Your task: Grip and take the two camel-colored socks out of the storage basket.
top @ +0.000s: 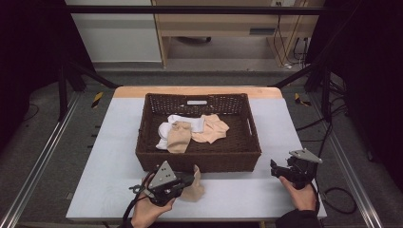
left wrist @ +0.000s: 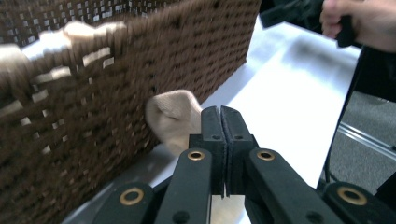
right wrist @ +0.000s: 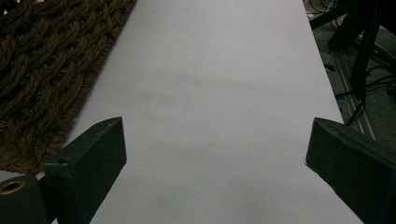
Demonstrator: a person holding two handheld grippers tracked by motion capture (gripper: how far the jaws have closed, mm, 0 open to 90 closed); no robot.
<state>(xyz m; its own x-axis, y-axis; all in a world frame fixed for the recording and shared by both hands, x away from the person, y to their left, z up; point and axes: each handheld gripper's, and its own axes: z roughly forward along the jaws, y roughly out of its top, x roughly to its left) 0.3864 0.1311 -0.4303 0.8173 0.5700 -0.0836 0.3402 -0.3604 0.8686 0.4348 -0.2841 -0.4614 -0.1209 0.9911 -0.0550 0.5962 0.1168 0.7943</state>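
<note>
Wicker basket (top: 197, 160) front edge nearly touches left gripper's (left wrist: 220, 116) beige sock (left wrist: 173, 116).

Left gripper (top: 190, 179): jaws pressed together, held low in the left hand (top: 145, 213).
Right gripper (top: 275, 168): jaws spread wide, in the right hand (top: 298, 192).

high view: above near edge, faces forward-down, far | left gripper view: close beside basket (left wrist: 93, 93) wall | right gripper view: low over table (right wrist: 210, 93) | shared: basket, table
</note>
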